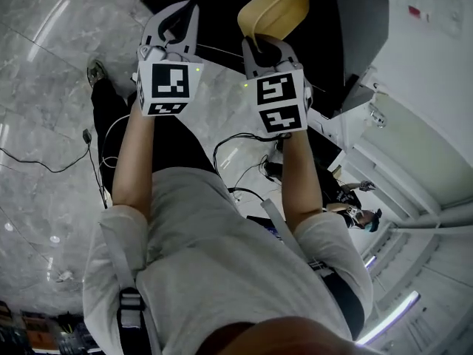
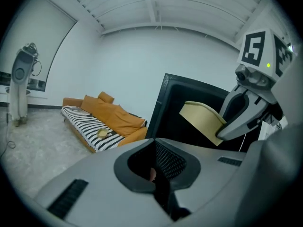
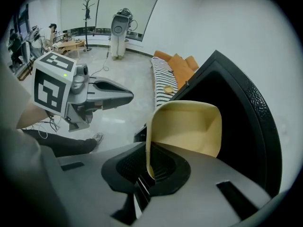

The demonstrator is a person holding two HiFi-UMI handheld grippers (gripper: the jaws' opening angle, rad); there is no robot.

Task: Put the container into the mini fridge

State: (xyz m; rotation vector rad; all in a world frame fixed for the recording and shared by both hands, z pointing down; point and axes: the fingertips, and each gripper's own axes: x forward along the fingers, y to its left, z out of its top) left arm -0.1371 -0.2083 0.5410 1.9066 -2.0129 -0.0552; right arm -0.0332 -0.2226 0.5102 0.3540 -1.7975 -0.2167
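Observation:
A cream-yellow plastic container [image 1: 277, 9] hangs in the air with my right gripper [image 1: 260, 46] shut on its rim. In the right gripper view the container [image 3: 187, 126] rises from the jaws [image 3: 147, 174] with its open side facing the camera, right in front of the black mini fridge [image 3: 236, 108]. The fridge [image 1: 222, 13] stands dark just beyond both grippers. My left gripper [image 1: 181, 17] is held level beside the right one, shut and empty. In its own view its jaws [image 2: 156, 174] meet, and the container [image 2: 201, 119] and the right gripper [image 2: 236, 122] show at the right.
An orange sofa [image 2: 104, 119] with a striped cover stands left of the fridge. A white standing machine [image 2: 21, 79] is by the far wall. Cables [image 1: 44, 165] run over the marble floor. Another person [image 1: 355, 198] is at the lower right.

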